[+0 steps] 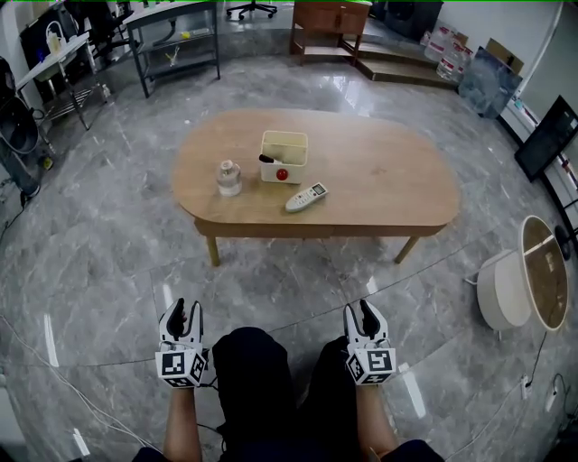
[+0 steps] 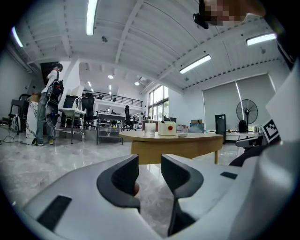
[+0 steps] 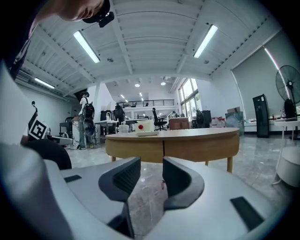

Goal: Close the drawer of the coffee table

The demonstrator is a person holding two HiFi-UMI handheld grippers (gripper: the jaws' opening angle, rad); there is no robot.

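Note:
The oval wooden coffee table stands on the marble floor ahead of me. Its drawer front lies level with the apron facing me, with a seam showing in the right gripper view. On top are a white box with a red ball in it, a glass jar and a remote. My left gripper and right gripper hover low over my knees, well short of the table. Both point at it, open, with nothing between the jaws.
A round white side table stands to the right, with cables on the floor near it. A metal shelf and a wooden cabinet are beyond the table. A person stands far off on the left. Open floor lies between me and the table.

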